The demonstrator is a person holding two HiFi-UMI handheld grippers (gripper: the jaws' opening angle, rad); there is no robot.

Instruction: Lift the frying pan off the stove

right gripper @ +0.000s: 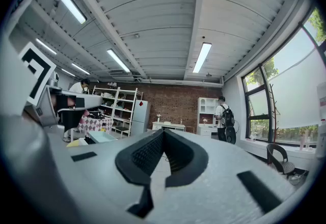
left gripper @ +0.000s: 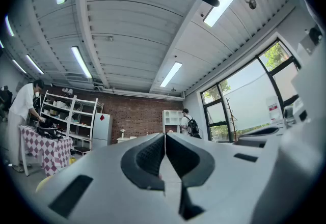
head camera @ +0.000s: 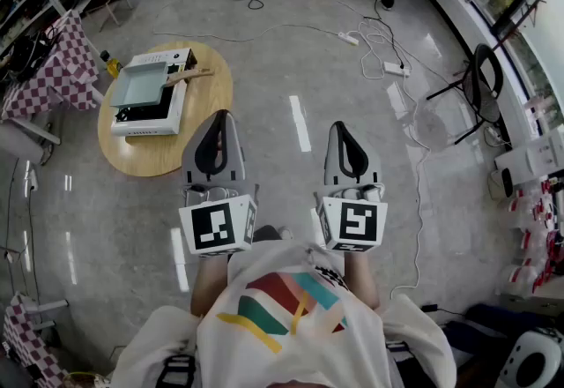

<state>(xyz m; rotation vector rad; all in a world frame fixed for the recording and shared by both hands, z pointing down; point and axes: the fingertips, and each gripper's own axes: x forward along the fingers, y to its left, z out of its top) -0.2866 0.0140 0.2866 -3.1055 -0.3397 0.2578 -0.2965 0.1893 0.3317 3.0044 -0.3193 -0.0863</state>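
Pale-green square frying pan (head camera: pixel 139 84) is being left unlifted on white stove (head camera: pixel 152 124) at round wooden tabletop's (head camera: pixel 169 167) far edge; left gripper (head camera: pixel 224 114) and right gripper (head camera: pixel 337 125) are being held empty, jaws together.

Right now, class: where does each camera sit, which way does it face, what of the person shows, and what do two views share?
Head view: on the person's head, facing steeply down at the floor and round table with the frying pan; shows shirt, left gripper, right gripper.
Left gripper view: on the left gripper, facing along its shut jaws toward the brick wall.
Right gripper view: likewise on the right gripper; jaws shut, left gripper's marker cube at left.
Shared: both gripper views show that wall and a person with backpack.
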